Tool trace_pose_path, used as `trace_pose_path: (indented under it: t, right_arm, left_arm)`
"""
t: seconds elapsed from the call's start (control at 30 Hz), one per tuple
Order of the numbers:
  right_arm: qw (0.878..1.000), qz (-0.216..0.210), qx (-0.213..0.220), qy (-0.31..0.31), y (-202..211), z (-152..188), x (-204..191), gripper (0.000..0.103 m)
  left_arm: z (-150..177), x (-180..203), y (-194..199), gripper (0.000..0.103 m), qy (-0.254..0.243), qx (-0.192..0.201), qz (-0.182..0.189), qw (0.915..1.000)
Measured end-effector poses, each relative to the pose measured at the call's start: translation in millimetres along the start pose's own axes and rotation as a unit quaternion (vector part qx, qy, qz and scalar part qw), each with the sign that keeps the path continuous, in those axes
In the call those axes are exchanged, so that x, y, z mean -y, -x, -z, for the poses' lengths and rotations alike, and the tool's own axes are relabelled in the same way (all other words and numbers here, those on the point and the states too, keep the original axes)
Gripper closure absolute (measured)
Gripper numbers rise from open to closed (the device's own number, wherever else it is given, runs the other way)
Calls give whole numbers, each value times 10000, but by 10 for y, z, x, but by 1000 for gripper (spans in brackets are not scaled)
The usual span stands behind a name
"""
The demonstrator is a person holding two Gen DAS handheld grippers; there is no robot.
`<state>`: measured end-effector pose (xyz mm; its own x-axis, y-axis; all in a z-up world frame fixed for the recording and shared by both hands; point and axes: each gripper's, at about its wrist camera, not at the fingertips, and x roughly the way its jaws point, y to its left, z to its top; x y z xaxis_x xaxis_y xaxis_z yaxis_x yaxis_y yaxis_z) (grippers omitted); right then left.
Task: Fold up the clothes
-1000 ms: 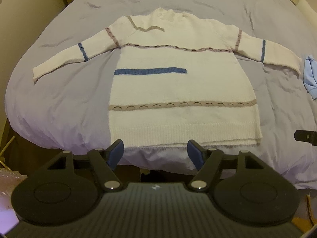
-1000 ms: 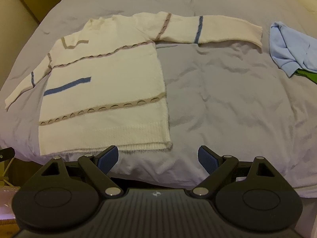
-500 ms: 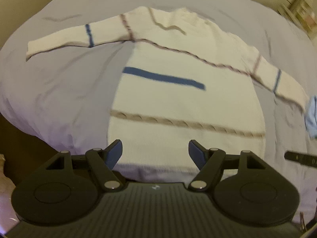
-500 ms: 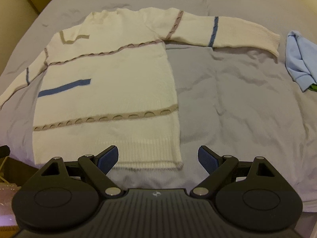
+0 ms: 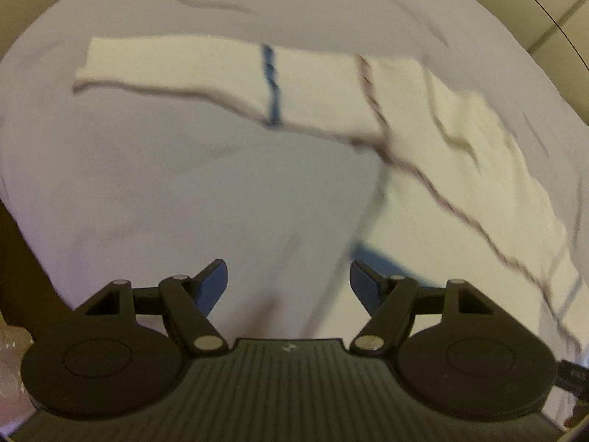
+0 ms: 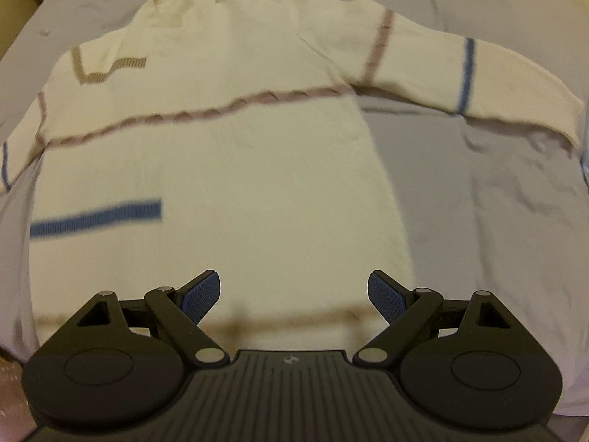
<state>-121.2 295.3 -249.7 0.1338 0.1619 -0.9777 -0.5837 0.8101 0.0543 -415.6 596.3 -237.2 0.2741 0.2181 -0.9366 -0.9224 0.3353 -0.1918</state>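
A cream knit sweater (image 6: 239,162) with blue and taupe stripes lies flat on the bed, sleeves spread out to both sides. In the left wrist view its left sleeve (image 5: 221,77) stretches across the upper picture, blurred, with the body (image 5: 478,184) at right. My left gripper (image 5: 289,280) is open over bare sheet, beside the sweater's left edge. Above the lower right part of the sweater's body my right gripper (image 6: 294,291) hangs open, the right sleeve (image 6: 467,73) ahead of it to the right. Neither gripper holds anything.
A grey-lavender sheet (image 5: 147,191) covers the bed (image 6: 478,202), wrinkled at right. A sliver of light blue cloth (image 6: 585,169) shows at the right edge. The bed's near-left edge drops to a dark floor (image 5: 14,258).
Both grippers have moved forward over the bed. The left one swung left toward the left sleeve; the right one came in over the sweater's lower body. Both stayed open.
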Motion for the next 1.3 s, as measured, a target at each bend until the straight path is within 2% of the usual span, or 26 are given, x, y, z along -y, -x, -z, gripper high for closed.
trace_pose_path:
  t: [0.2, 0.37, 0.53, 0.67, 0.73, 0.8, 0.87, 0.97, 1.03, 1.1, 1.13, 1.2, 1.27, 1.3]
  right_arm:
    - [9999, 114, -43, -55, -368, -528, -446, 14]
    - [9994, 285, 130, -170, -481, -760, -615, 14]
    - [9978, 435, 91, -488, -585, -915, -575, 14]
    - [9966, 372, 346, -646, -593, -997, -557, 14]
    - [9962, 411, 395, -655, -615, -1041, -564, 14]
    - [9963, 435, 399, -628, -646, -1072, -568, 14]
    - [9965, 443, 396, -594, -669, -1091, -560, 14]
    - [9963, 445, 421, -604, -670, -1110, -501, 14]
    - [9957, 456, 452, -669, -653, -1109, -402, 14]
    - [9949, 470, 483, -744, -634, -1105, -291, 14]
    - [9945, 478, 496, -789, -623, -1104, -233, 14]
    - [9933, 503, 530, -896, -592, -1097, -93, 14]
    - [9919, 523, 575, -1005, -559, -1077, 55, 14]
    - [9913, 519, 602, -1052, -541, -1055, 129, 14]
  left_arm:
    - [-683, -473, -401, 38, 687, 449, -397, 9958]
    - [-1029, -853, -657, 38, 1277, 655, -466, 9886]
    - [-1223, -1175, -801, 38, 1773, 792, -634, 9789]
    - [-1331, -1321, -952, 38, 2018, 854, -854, 9719]
    - [-1379, -1334, -1012, 42, 2129, 914, -903, 9686]
    - [-1441, -1271, -1020, 83, 1949, 962, -1006, 9709]
    - [-1501, -1130, -963, 98, 1599, 971, -1071, 9765]
    - [-1510, -760, -666, 99, 1082, 1295, -785, 9825]
    - [-1334, -251, -540, 99, 474, 1279, -197, 9905]
    - [-1158, 259, -413, 99, -137, 1254, 392, 9912]
    - [-1070, 513, -350, 99, -443, 1238, 686, 9889]
    - [-894, 1023, -224, 99, -1051, 1199, 1270, 9790]
    - [-717, 1532, -97, 98, -1651, 1151, 1844, 9620]
    - [-629, 1787, -34, 93, -1947, 1124, 2127, 9509]
